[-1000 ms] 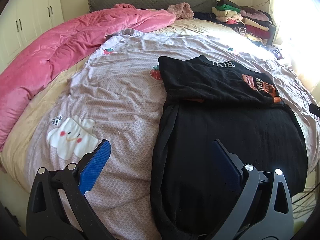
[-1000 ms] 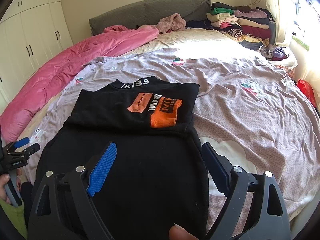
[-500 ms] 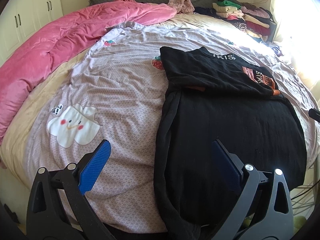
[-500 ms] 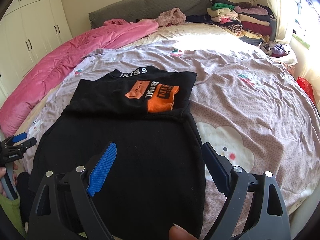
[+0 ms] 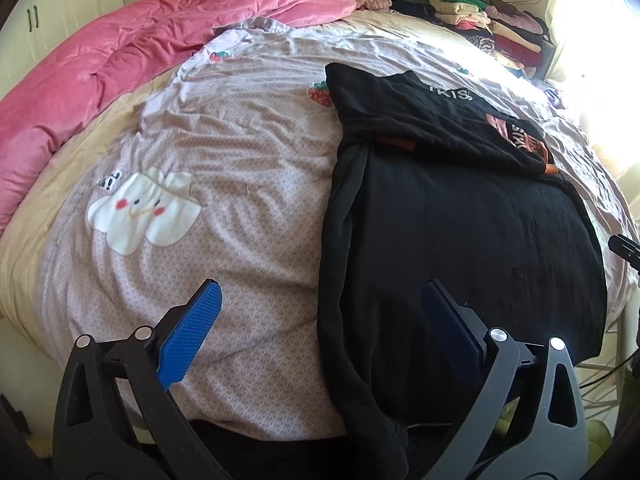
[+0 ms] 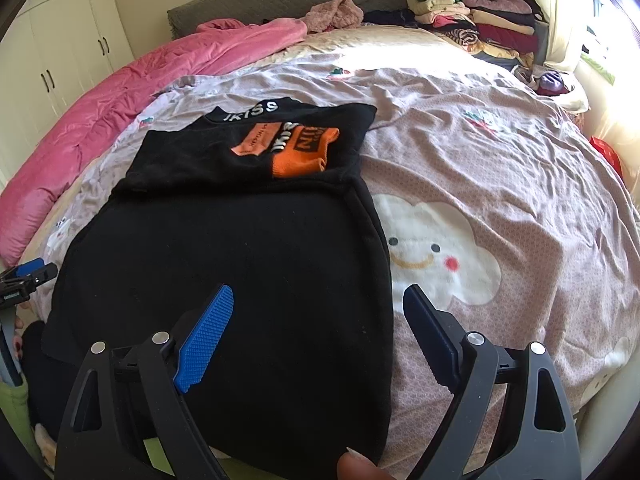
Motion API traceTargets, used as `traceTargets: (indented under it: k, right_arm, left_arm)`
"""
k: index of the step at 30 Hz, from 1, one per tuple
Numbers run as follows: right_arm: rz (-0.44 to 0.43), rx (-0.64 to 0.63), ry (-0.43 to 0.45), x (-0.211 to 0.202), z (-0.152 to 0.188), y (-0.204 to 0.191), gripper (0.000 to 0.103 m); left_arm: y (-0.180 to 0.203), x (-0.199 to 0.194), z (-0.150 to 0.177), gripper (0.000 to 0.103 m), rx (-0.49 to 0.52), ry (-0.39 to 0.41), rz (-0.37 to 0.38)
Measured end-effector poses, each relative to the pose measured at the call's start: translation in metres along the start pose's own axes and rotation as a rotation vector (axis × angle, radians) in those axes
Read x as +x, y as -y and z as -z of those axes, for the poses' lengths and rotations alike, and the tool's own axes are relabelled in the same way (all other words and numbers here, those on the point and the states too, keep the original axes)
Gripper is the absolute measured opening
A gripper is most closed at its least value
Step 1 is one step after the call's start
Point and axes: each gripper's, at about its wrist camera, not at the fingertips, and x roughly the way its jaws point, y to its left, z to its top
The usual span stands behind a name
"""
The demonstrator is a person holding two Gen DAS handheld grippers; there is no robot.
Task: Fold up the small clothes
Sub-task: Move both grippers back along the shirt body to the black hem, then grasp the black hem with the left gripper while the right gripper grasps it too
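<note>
A black sweatshirt [image 5: 460,248] with an orange print [image 6: 304,148] lies flat on the bed, sleeves folded in, its top part with white collar lettering folded over the body. Its hem hangs over the near bed edge. It also shows in the right wrist view [image 6: 240,272]. My left gripper [image 5: 320,312] is open and empty, above the garment's left edge near the hem. My right gripper [image 6: 318,320] is open and empty, above the garment's right edge near the hem. The left gripper's tip shows at the left of the right wrist view [image 6: 28,276].
The bed has a lilac sheet [image 5: 224,184] with cloud prints. A pink quilt [image 5: 120,48] lies along the far left. Stacked folded clothes [image 6: 472,16] sit at the back right by the window. White wardrobes [image 6: 60,52] stand to the left.
Both grippers have drawn back toward the near bed edge and lifted slightly, so more of the sweatshirt and its hem shows. Both stayed open. The garment has not moved.
</note>
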Motion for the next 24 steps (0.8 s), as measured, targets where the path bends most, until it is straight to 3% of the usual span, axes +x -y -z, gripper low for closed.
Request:
traceTargets:
  k: [6,16,24]
  right_arm:
    - [0.009,0.005,-0.026,0.003,0.011,0.006,0.086]
    - [0.015,0.021,-0.050,-0.002,0.025,0.018,0.086]
    - [-0.003,0.038,-0.063,-0.011,0.040,0.033,0.084]
  left_arm:
    - [-0.003,0.001,0.015,0.094,-0.002,-0.023,0.017]
    - [0.004,-0.005,0.028,0.093,-0.007,-0.023,0.130]
    - [0.019,0.007,0.032,0.061,0.032,-0.070,0.171]
